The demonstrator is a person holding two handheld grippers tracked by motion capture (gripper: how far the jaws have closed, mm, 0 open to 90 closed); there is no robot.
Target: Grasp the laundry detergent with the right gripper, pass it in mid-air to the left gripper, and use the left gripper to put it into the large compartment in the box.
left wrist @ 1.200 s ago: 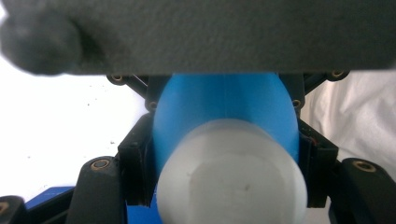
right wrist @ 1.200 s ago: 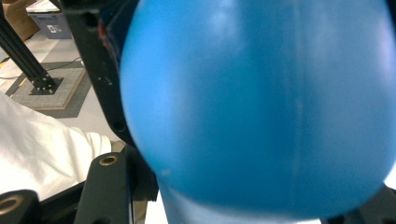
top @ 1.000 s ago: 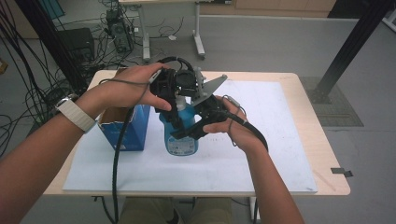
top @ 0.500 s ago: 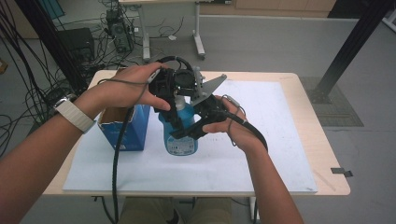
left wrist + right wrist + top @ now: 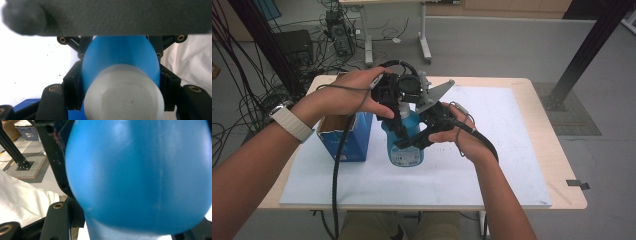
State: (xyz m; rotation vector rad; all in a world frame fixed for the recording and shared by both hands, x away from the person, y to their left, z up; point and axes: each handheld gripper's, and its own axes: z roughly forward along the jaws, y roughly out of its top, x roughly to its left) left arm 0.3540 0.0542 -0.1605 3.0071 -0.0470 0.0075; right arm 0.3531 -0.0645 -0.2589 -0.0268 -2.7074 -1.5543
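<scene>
A blue bottle (image 5: pixel 406 146) with a white cap stands upright on the white sheet (image 5: pixel 492 150) covering the table. My left gripper (image 5: pixel 400 119) comes down from above and is shut on the white cap (image 5: pixel 123 96); its black pads (image 5: pixel 73 92) press on both sides, above the blue shoulder (image 5: pixel 120 56). My right gripper (image 5: pixel 413 140) reaches in from the right and is shut on the bottle's body (image 5: pixel 140 175), which swells between its jaws in the right gripper view (image 5: pixel 132 225).
An open blue cardboard box (image 5: pixel 346 139) stands just left of the bottle. The wooden table edge (image 5: pixel 562 165) runs along the right. Black cables trail from both grippers, one hanging over the front edge (image 5: pixel 334 185). Desks and cables fill the floor behind.
</scene>
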